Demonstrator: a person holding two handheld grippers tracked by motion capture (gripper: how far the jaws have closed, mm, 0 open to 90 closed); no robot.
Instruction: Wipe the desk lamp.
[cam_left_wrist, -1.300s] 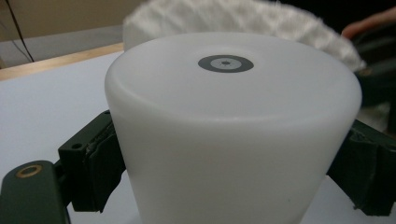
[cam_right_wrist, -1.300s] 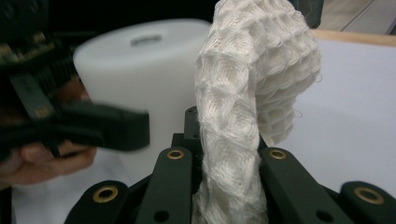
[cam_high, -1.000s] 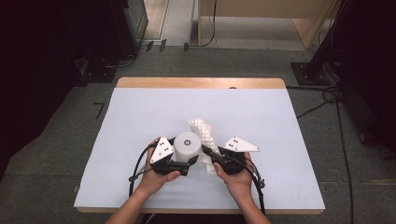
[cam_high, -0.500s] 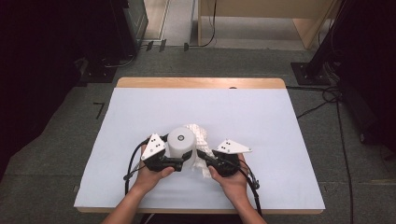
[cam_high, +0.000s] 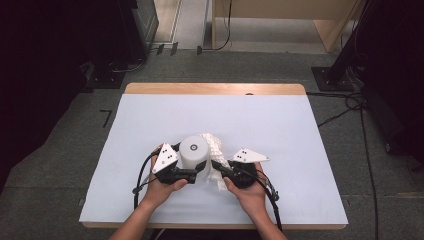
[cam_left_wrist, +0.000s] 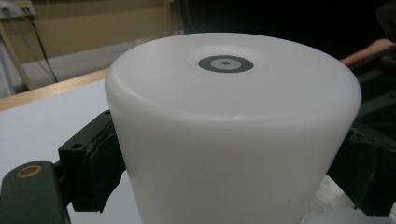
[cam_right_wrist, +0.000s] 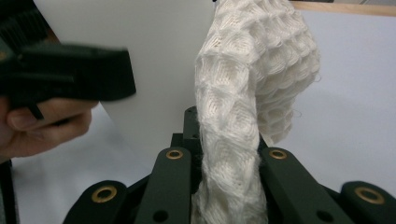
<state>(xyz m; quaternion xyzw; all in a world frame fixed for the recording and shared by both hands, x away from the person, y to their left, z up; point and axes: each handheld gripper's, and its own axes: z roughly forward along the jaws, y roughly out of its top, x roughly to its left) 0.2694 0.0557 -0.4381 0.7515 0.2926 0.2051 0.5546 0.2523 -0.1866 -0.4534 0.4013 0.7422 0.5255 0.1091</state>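
The left gripper (cam_high: 196, 173) clamped its fingers on the white cup (cam_high: 194, 152), upside down at the bench's (cam_high: 280, 125) near middle. The right gripper (cam_high: 216, 165) pinched the cloth (cam_high: 216, 148) against its side; wiping looked underway, unfinished.

Even overhead light, dark room edges; both close views softly blurred.

lab: covered table (cam_high: 150, 125), floor cables (cam_high: 350, 107), equipment stands (cam_high: 330, 77).
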